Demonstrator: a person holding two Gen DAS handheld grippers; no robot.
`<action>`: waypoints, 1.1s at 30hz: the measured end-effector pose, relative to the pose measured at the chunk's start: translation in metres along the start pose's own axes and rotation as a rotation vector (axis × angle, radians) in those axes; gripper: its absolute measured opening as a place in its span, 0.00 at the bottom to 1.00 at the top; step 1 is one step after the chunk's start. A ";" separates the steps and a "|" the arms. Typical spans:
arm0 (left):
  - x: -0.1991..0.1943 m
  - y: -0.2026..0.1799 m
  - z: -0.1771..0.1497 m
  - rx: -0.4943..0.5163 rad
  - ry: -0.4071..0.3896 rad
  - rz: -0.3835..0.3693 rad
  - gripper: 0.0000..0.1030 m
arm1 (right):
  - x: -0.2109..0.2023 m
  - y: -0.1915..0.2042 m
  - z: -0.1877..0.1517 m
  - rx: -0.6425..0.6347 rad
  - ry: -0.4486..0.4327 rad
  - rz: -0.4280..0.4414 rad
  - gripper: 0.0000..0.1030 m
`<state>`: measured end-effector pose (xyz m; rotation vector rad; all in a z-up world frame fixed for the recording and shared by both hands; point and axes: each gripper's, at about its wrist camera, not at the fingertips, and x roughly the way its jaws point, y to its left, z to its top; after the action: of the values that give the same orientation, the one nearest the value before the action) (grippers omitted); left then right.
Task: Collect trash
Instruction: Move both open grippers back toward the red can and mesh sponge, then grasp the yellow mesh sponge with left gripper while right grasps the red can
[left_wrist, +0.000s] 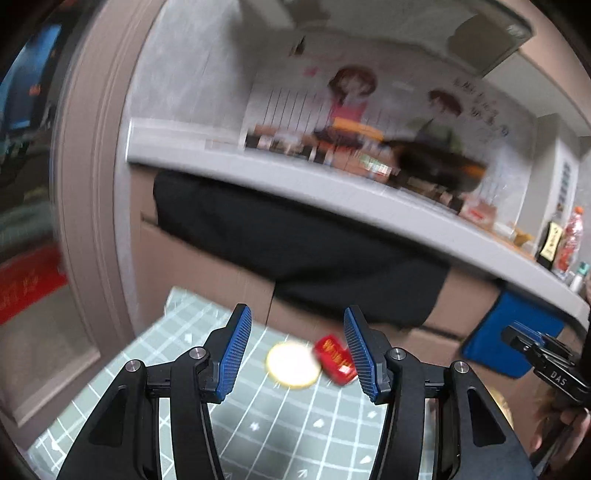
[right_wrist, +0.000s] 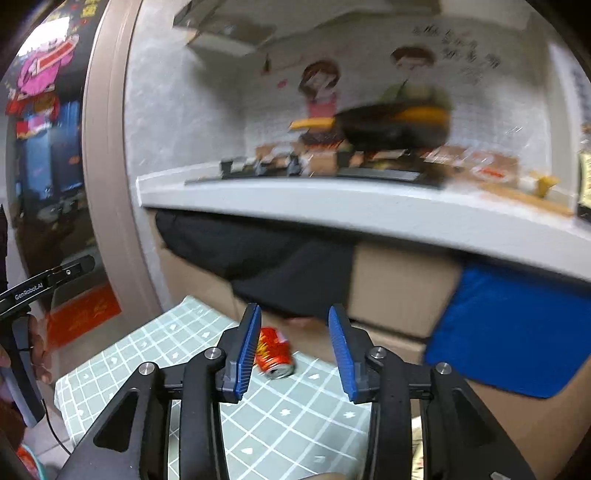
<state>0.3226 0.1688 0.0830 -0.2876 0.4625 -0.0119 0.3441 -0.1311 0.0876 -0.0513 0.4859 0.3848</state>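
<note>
1. The left gripper (left_wrist: 297, 347) hangs over a grey-green checked mat (left_wrist: 258, 424) with its blue ribbed pads spread wide and nothing between them.
2. Seen past those pads, two bits of trash lie on the mat: a pale round disc (left_wrist: 293, 365) with a yellowish rim, blurred, and at its 3 o'clock, touching or nearly so, a small red packet (left_wrist: 336, 359) with gold print and a white patch at one corner.
3. The right gripper (right_wrist: 293, 347) is also over the mat, its jaws parted at a middling width and gripping nothing.
4. In the right wrist view a red drink can (right_wrist: 275, 355) lies on its side on the mat, yellow and orange bursts on its wall, silver end turned toward 5 o'clock. It sits beyond the left-hand pad, partly hidden behind it, not touched by either one.
5. At 12 o'clock from the can stand brown cardboard boxes (right_wrist: 399, 284) with a black cloth (right_wrist: 280, 269) draped over them, under a pale grey counter edge (right_wrist: 332, 210).
6. A blue cloth (right_wrist: 509, 332) hangs at 3 o'clock.
</note>
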 end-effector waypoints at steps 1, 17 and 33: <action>0.017 0.008 -0.007 -0.004 0.035 0.000 0.52 | 0.013 0.001 -0.004 0.000 0.021 0.016 0.35; 0.196 0.079 -0.081 -0.150 0.354 -0.105 0.52 | 0.255 0.005 -0.066 0.038 0.311 0.143 0.37; 0.250 0.093 -0.087 -0.241 0.428 -0.120 0.52 | 0.296 -0.005 -0.084 -0.007 0.346 0.230 0.47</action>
<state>0.5036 0.2151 -0.1265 -0.5538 0.8734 -0.1376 0.5494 -0.0442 -0.1240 -0.0692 0.8365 0.6074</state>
